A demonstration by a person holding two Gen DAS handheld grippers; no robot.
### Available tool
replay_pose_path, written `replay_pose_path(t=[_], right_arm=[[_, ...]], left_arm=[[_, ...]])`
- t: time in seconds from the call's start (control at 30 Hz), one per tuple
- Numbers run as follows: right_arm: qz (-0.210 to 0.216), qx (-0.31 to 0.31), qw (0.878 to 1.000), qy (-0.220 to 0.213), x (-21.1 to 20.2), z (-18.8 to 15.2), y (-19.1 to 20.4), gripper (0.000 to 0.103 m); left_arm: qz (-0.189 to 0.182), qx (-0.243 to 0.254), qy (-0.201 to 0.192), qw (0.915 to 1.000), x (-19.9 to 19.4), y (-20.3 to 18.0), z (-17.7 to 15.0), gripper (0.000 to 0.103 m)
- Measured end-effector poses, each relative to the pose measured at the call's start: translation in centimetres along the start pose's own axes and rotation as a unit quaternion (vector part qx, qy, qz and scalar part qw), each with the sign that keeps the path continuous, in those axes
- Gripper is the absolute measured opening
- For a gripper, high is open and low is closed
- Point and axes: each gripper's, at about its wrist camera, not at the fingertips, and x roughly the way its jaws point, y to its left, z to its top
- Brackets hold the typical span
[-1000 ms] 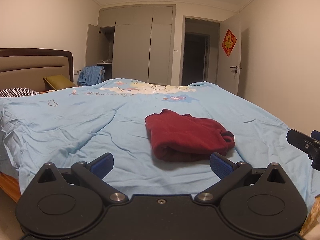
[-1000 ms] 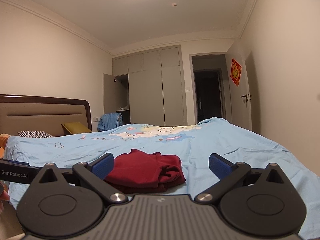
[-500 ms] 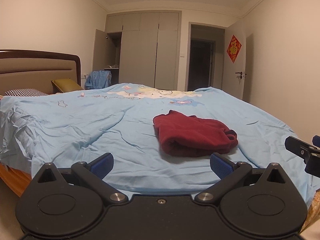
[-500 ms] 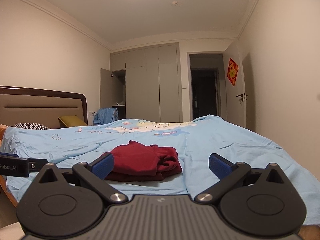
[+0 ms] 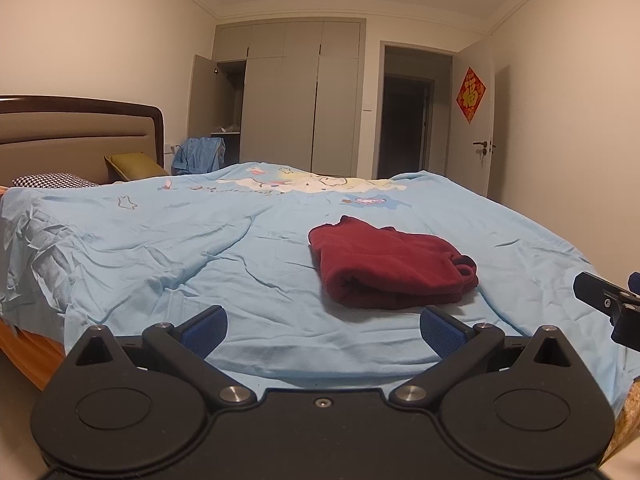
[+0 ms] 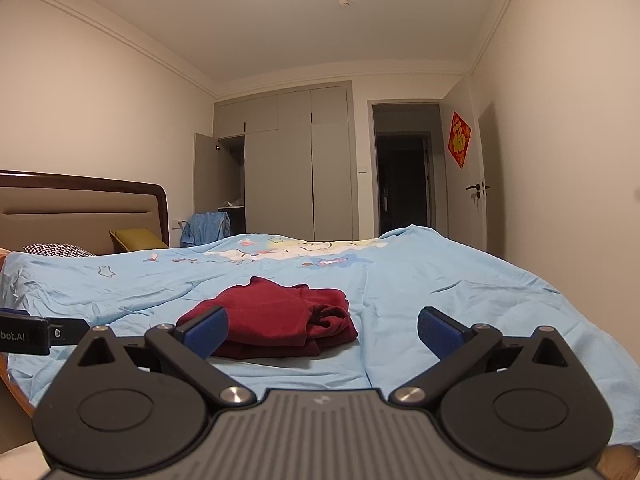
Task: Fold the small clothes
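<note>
Both grippers held off the near edge of the bed [image 5: 132, 240], fingers pointing across it.

Left gripper [image 5: 323, 326]: jaws spread wide, nothing between the blue pads [image 5: 204, 326]. Not touching the cover.

Right gripper [image 6: 322, 326]: same, jaws wide apart, empty. Its left pad [image 6: 206, 330] overlaps the garment in the right wrist view, but I cannot tell whether they touch.

Red garment [image 5: 390, 266]: lies in a thick folded bundle on the light blue bed cover, near the front edge, ahead of both grippers. Rolled edge faces the left gripper; bunched end toward the right side.

Background: headboard [image 6: 80, 204] at left, wardrobe [image 5: 288, 96] with one door open, room door [image 6: 466, 176] ajar.
</note>
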Motion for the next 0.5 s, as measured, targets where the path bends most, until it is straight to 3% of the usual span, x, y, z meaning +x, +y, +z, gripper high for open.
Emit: replay_pose_path(t=[0.5], right_arm=[[0.000, 0.001, 1.000, 0.004, 0.16, -0.24, -0.11, 0.103]], left_arm=[[0.000, 0.003, -0.003, 1.0000, -0.04, 0.01, -0.15, 0.102]])
